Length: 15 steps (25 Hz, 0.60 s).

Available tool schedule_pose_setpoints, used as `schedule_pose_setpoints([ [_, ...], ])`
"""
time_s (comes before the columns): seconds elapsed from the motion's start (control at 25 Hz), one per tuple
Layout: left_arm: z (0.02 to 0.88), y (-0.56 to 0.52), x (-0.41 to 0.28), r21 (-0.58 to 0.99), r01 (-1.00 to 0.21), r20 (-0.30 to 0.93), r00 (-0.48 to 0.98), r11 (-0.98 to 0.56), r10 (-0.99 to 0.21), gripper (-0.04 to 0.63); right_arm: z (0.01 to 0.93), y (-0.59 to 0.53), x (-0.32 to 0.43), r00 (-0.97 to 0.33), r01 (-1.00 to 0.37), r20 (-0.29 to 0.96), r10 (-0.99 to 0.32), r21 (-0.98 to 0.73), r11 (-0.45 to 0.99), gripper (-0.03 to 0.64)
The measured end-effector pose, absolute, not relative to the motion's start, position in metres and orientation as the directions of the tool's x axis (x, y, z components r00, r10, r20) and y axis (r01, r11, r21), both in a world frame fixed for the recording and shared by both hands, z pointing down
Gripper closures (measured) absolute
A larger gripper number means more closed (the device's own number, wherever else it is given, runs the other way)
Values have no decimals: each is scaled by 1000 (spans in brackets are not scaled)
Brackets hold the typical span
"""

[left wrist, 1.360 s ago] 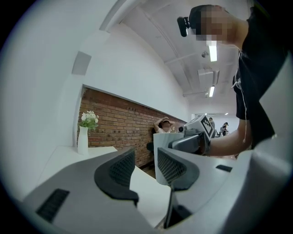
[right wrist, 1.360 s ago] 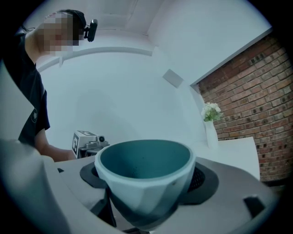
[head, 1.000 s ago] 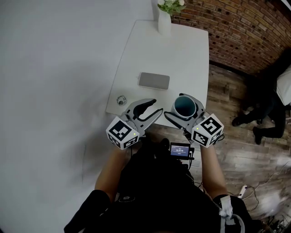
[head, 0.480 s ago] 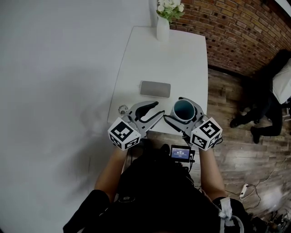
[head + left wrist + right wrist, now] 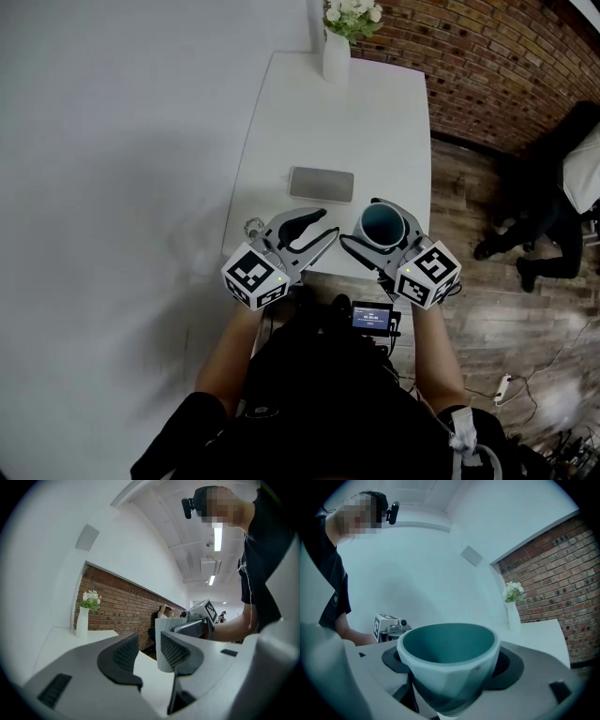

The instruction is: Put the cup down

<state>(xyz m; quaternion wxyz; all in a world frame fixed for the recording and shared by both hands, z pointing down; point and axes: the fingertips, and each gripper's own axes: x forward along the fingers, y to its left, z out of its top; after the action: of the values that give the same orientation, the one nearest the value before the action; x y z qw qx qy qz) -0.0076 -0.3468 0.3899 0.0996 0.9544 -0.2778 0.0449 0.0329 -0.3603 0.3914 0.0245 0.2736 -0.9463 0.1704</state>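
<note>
Head view, left gripper point(image 5: 323, 225): its two jaws are apart, with nothing between them. It is over the near end of the white table point(image 5: 375, 112).
Head view, right gripper point(image 5: 358, 221): its jaws are clamped on the cup point(image 5: 382, 223), one on each side.
Head view, cup: white outside, blue-green inside, open end up. It is at the near end of the table, just beside the left gripper.
Head view, other things: a flat grey phone point(image 5: 322, 184) lies on the table past the grippers. A white vase point(image 5: 336, 52) with flowers stands at the far end. A small clear thing point(image 5: 251, 226) sits at the table's left edge; I cannot tell what it is.
Left gripper view, jaws: the dark pads stand apart and only the table top shows in the gap.
Left gripper view, cup: it is upright behind the right-hand pad, low by the table top. I cannot tell if its bottom touches the table.
Right gripper view, jaws: the cup fills the gap and both dark pads press on its sides.
Right gripper view, cup: it looks empty inside.
Right gripper view, background: the vase stands by a brick wall point(image 5: 562, 573).
</note>
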Motion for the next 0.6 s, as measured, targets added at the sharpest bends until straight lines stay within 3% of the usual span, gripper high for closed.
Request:
schedule_pose_setpoints([
  [0.6,407,-389,-30,157,-581,158,813,-799,-560,454,424,-443,-2,-868,-496,104,-486,-224,839,199],
])
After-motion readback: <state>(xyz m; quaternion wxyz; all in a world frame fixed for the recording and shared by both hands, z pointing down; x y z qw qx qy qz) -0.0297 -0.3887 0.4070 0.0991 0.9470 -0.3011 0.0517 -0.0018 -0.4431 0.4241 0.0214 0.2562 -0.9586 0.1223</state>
